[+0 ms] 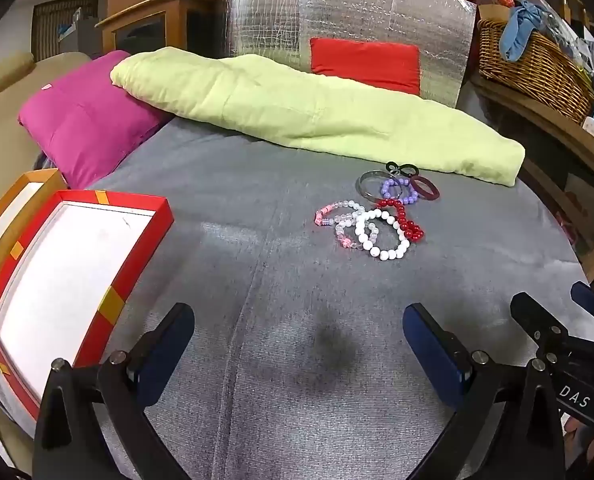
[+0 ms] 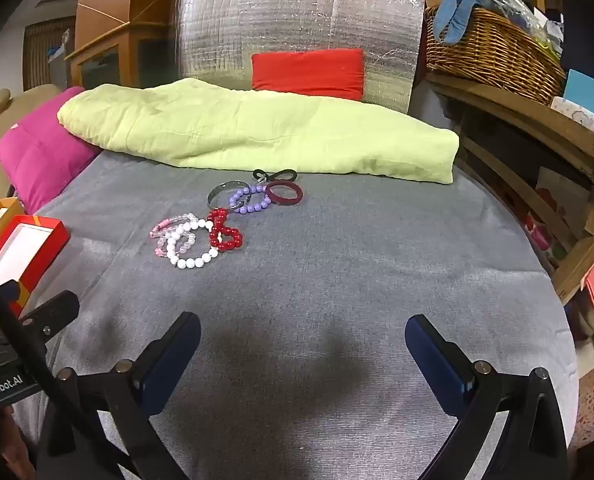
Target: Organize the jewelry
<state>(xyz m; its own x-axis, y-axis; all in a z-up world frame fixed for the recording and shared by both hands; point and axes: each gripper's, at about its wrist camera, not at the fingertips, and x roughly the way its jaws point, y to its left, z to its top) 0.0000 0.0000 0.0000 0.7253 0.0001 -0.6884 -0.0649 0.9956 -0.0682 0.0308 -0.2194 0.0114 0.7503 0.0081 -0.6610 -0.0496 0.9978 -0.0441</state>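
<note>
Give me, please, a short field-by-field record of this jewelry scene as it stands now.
surface: grey cloth
jewelry: one loose pile, with white bead bracelet, red bead bracelet, purple bead bracelet, metal bangle, dark red ring bangle
container: red box, open, nothing in it, left of pile
left gripper: open, holding nothing
right gripper: open, holding nothing

cluttered home room, grey bed [image 1: 297, 360], cushions [image 1: 85, 120], wicker basket [image 2: 493, 52], wooden cabinet [image 1: 145, 20]
</note>
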